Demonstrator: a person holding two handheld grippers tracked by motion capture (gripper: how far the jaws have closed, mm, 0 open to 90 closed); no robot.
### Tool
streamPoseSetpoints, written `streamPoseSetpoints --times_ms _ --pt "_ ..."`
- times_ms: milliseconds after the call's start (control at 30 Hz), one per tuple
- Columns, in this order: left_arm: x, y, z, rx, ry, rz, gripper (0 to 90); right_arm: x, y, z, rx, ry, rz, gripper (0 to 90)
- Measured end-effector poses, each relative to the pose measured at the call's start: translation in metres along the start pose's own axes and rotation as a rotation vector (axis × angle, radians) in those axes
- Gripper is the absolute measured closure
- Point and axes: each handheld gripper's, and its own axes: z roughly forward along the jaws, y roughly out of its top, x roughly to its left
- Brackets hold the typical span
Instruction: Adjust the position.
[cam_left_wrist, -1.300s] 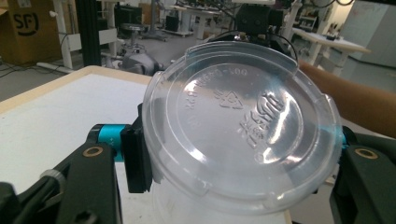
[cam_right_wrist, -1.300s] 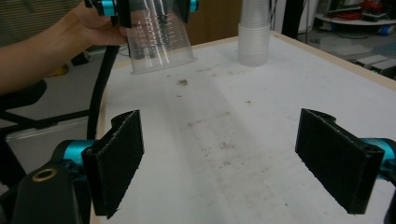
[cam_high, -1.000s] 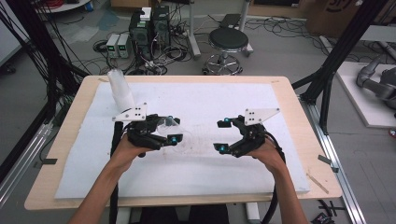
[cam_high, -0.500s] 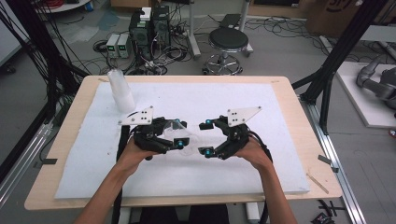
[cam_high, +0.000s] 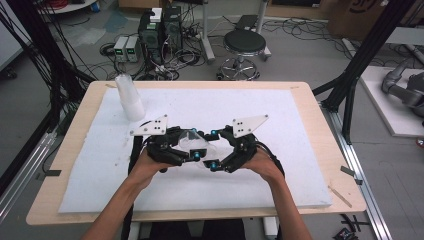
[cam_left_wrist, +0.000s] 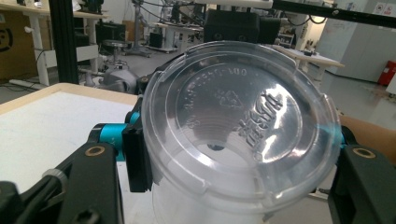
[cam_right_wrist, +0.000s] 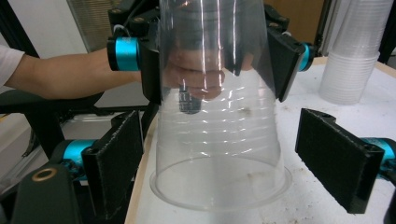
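At the centre of the high view, above the table (cam_high: 310, 165), the left gripper (cam_high: 197, 150) clamps a clear plastic cup (cam_high: 194, 142) near its base. Thin, light, easily crushed. The right gripper (cam_right_wrist: 212, 163) straddles the stiffer rim end, its jaws unclenched.

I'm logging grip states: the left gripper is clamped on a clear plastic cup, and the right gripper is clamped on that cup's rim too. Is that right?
Not quite. The left gripper is clamped on the clear plastic cup, but the right gripper is not: in the right gripper view its pads stand apart from the cup's walls near the rim, with gaps on both sides. It is open around the cup, not gripping.
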Motion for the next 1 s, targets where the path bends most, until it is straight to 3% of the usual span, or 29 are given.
streamPoseSetpoints --times_ms 400,533,1000 --pt "-0.002 0.000 0.002 0.001 -0.017 0.005 38.0 0.001 0.000 0.014 0.022 0.020 -0.027 16.6" --pt "-0.002 0.000 0.002 0.003 -0.019 0.005 38.0 0.002 -0.001 0.016 0.032 0.020 -0.043 24.9" --pt "-0.001 -0.002 0.000 0.012 -0.021 0.002 38.0 0.002 -0.001 0.017 0.053 0.019 -0.046 33.0"
